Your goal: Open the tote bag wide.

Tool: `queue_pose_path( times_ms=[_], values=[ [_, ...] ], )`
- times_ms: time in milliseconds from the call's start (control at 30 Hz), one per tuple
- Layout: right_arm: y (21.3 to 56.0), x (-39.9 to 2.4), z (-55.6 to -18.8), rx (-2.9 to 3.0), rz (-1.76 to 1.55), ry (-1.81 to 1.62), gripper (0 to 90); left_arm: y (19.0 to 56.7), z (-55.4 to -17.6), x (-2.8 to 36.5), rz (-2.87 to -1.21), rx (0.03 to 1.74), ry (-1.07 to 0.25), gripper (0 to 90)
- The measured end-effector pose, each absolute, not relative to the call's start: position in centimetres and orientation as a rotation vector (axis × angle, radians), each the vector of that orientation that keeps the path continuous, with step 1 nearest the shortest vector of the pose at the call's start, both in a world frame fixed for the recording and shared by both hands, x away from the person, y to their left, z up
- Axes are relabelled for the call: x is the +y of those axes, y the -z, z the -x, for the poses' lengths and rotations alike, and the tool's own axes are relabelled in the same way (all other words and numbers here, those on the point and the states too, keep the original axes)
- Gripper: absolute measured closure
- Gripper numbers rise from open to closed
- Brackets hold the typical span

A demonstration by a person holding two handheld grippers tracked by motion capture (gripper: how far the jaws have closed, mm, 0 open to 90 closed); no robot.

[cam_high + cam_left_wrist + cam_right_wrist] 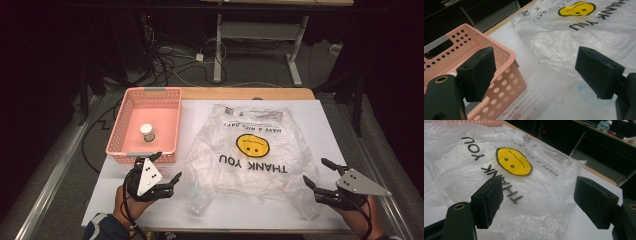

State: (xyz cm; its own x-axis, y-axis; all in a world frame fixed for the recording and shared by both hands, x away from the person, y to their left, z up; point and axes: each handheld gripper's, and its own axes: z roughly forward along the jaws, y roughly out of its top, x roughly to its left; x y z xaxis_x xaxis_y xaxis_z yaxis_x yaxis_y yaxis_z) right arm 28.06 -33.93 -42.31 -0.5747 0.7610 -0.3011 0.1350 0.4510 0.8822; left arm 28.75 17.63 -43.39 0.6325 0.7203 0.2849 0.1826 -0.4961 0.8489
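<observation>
Plastic bag [252, 157]: flat mid-table, right of pink basket [123, 135]. Left gripper [167, 167] at bag's near-left edge, right gripper [317, 174] at its near-right edge; both gaping, holding nothing, bare table around them.

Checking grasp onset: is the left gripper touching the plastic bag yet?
Apart. In the left gripper view, the left gripper hangs open over bare table, with the plastic bag beyond.

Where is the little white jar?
In the high view, the jar stands inside the pink basket at the table's left, beside the plastic bag.
</observation>
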Motion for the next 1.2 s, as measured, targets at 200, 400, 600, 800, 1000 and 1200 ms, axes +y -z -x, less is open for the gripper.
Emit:
queue_pose_path(
  times_ms=[200,400,600,800,1000,1200],
  values=[
    [42.6,-34.0,-28.4,2.006,-0.754,-1.111,25.0,43.6,-28.7,17.4,-2.034,0.707,-0.822,16.8],
    [42.3,-34.0,-29.6,2.018,-0.759,-1.078,27.6,43.7,-28.7,17.6,-2.028,0.723,-0.822,16.8],
    [41.0,-34.0,-34.1,2.075,-0.802,-1.039,30.7,43.6,-28.5,17.9,-2.022,0.715,-0.823,16.8],
    [39.6,-33.2,-41.8,2.114,-0.856,-1.049,36.7,43.6,-28.8,18.1,-2.013,0.714,-0.804,16.8],
    [41.1,-33.0,-50.1,2.144,-1.019,-0.868,40.6,43.8,-29.0,18.2,-2.022,0.714,-0.784,16.8],
    [43.4,-33.0,-54.2,2.162,-1.139,-0.739,38.9,43.9,-28.6,18.3,-2.02,0.71,-0.775,16.8]
  ],
)
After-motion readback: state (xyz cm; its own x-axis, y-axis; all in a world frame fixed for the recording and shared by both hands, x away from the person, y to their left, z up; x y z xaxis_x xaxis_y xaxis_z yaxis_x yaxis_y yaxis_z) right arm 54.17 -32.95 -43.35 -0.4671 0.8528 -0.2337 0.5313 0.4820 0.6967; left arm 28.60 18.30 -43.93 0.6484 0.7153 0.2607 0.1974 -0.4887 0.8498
